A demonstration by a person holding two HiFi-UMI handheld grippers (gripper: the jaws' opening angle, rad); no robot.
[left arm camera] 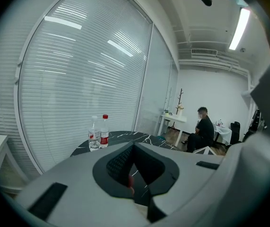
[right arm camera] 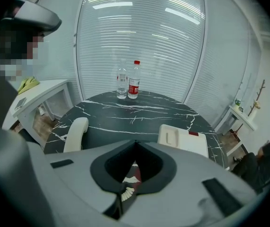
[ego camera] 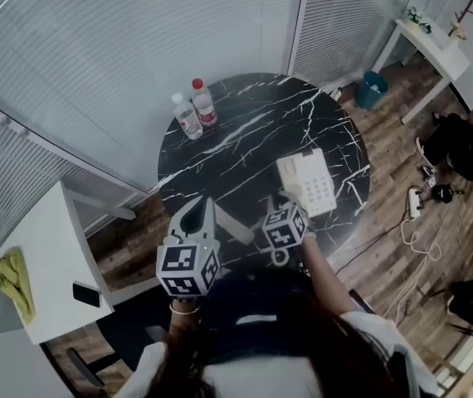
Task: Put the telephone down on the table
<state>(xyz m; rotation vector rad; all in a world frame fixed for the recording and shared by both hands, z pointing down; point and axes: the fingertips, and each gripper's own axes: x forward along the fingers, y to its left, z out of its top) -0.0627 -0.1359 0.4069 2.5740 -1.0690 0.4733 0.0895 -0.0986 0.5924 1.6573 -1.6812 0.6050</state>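
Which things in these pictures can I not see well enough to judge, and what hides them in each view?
- Telephone keys: head view, too small to read.
- Bottles: label print too small in every view.
- Coiled cord: right gripper view, only a bit shows below the right tongs.
- Table near edge: head view, covered by the person's head and arms.
- Handset: absent from the left gripper view.
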